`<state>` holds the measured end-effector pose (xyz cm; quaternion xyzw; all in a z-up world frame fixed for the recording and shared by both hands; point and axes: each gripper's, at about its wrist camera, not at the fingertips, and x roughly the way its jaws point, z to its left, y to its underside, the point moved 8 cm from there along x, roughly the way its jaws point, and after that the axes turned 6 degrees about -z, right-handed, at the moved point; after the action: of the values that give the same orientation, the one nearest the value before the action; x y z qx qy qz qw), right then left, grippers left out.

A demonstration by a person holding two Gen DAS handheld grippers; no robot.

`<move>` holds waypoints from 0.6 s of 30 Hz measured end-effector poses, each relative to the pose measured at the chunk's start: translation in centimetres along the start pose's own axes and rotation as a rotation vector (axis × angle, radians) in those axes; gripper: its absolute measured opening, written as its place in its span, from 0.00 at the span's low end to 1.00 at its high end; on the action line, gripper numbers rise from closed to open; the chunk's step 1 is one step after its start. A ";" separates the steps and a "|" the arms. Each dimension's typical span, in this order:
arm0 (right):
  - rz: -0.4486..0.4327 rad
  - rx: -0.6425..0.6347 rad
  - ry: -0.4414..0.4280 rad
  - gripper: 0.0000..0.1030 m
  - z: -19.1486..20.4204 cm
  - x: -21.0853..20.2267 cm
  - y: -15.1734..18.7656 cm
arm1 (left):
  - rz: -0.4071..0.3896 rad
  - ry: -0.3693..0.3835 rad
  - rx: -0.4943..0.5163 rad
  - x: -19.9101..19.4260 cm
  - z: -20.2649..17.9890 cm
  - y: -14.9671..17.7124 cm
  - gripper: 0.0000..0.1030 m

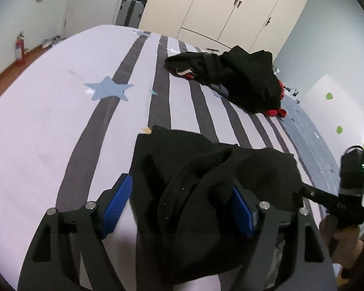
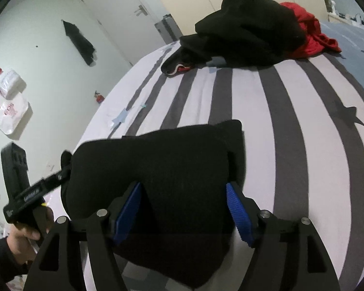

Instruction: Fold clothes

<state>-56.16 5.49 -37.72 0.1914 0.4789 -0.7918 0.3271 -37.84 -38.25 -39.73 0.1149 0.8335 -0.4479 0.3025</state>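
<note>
Bed: striped sheet [image 1: 60, 126], white with grey bands and pale blue stars, fills both views.
Black garment: a bundled black garment [image 1: 206, 169] lies on the near part of the bed, bunched and partly folded over itself; the right wrist view shows it as a rounded dark mass [image 2: 157, 165].
Left gripper: left gripper [image 1: 179, 208] points down at the garment's near edge; jaws stand wide apart. Cloth rises between the blue pads [image 1: 117, 206] and lies against the right-hand one, while the left-hand pad is bare over the sheet. No clamp on the fabric is seen.
Right gripper: right gripper [image 2: 184, 213] straddles the garment's near side, jaws well spread. Cloth sits between the blue pads [image 2: 237, 213]; whether they press it cannot be told, a gap seems to show on the right.
Hands: the person's hand [image 2: 24, 237] grips the left tool's handle at the left edge of the right wrist view.
Clothes pile: a heap of black and red clothes [image 1: 242, 77] lies on the far right of the bed, well apart from the garment.
Room: cream wardrobe [image 1: 225, 9] at the far wall; red fire extinguisher [image 1: 19, 51] on the floor, far left.
</note>
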 end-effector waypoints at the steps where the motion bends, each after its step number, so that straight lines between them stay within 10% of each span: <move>1: 0.004 0.002 -0.010 0.66 -0.1 0.1 -0.1 | 0.009 0.016 -0.011 -0.1 0.1 0.1 0.75; 7: 0.024 0.035 -0.023 0.60 -1.0 1.1 -0.1 | 0.037 0.105 -0.108 -0.9 0.2 0.0 0.79; 18: -0.006 0.071 0.025 0.53 -1.5 1.4 -0.6 | 0.025 0.081 0.032 -0.2 -1.6 0.0 0.83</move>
<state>-57.59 6.57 -38.86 0.2114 0.4550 -0.8069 0.3118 -38.34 -36.91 -38.93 0.1482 0.8362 -0.4522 0.2725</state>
